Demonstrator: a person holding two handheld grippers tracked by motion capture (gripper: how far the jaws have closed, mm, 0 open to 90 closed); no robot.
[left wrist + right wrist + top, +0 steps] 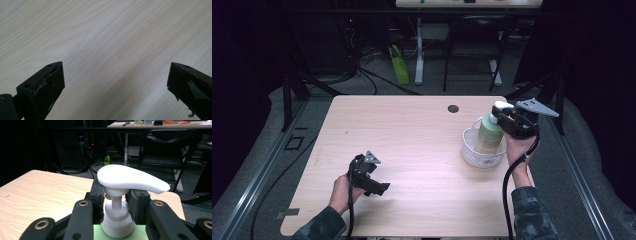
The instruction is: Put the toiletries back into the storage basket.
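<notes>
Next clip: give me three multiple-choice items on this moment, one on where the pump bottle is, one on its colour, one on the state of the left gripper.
1. Where does the pump bottle stand?
A. in the white basket
B. on the bare table
C. on the floor

2. What colour is the bottle's body?
A. red
B. pale green
C. black

3. How is the left gripper?
A. shut on the bottle
B. shut on a cloth
C. open, holding nothing

Answers:
1 A: the pump bottle stands inside the white basket, with the right gripper shut on its pump neck.
2 B: its body is pale green under a white pump.
3 C: the left gripper has its jaws wide apart over the table.
</notes>
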